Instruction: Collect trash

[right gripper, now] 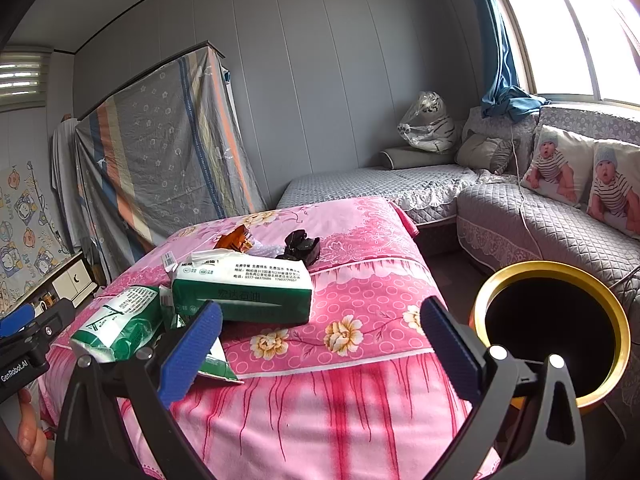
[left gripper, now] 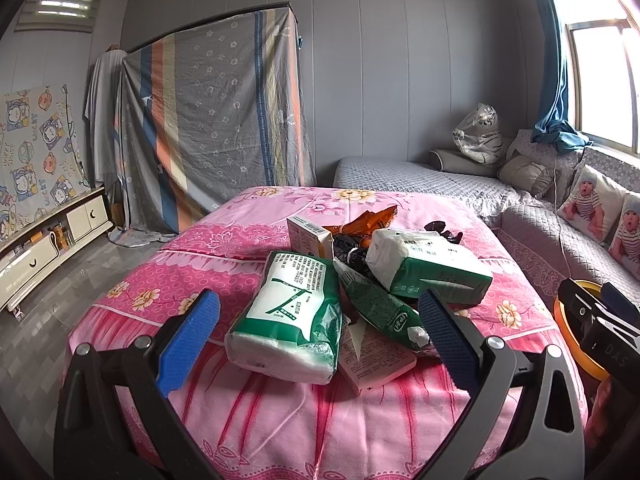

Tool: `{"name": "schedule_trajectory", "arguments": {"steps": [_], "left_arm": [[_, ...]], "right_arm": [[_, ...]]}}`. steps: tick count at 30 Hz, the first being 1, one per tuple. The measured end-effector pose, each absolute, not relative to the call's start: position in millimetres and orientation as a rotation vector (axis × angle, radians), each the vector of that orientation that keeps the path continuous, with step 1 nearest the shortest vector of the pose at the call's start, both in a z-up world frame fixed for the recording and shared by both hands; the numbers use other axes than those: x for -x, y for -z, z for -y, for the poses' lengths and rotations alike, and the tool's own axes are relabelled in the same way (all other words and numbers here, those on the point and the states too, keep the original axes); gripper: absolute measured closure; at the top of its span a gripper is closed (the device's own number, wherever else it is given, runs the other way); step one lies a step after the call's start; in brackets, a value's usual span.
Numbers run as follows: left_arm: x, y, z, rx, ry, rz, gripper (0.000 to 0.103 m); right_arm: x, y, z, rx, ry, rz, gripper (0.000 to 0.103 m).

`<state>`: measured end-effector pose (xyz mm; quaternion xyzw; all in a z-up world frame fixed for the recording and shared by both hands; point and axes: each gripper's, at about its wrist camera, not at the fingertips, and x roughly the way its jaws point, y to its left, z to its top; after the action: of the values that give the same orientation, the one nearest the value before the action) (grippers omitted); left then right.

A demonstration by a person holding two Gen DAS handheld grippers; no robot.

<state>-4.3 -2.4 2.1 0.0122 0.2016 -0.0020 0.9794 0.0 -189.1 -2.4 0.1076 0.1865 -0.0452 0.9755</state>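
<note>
Trash (left gripper: 360, 280) heaped: green-white tissue packs, cartons, wrappers.

Heaped mid-frame in the left wrist view on the pink cloth: green-and-white tissue pack (left gripper: 286, 316) lying flat at the front, printed face up, bulging. Second tissue pack (left gripper: 426, 266) to the right, tilted atop the heap, torn open at its white end. Crumpled green wrapper (left gripper: 380, 308) between them. Pink carton (left gripper: 374, 356) flat beneath, lower centre. White box (left gripper: 308, 236) upright behind. Orange wrapper (left gripper: 370, 218) and black plastic (left gripper: 352, 254) at the back. Black bin with gold rim (right gripper: 554, 320) at right of the right wrist view, mouth open.
</note>
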Motion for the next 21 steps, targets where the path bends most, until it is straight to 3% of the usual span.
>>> {"name": "schedule_trajectory", "arguments": {"steps": [21], "left_arm": [[3.1, 1.7, 0.9, -0.015, 0.012, -0.416, 0.008]], "right_arm": [[-1.6, 5.3, 189.3, -0.223, 0.093, -0.387, 0.007]]}}
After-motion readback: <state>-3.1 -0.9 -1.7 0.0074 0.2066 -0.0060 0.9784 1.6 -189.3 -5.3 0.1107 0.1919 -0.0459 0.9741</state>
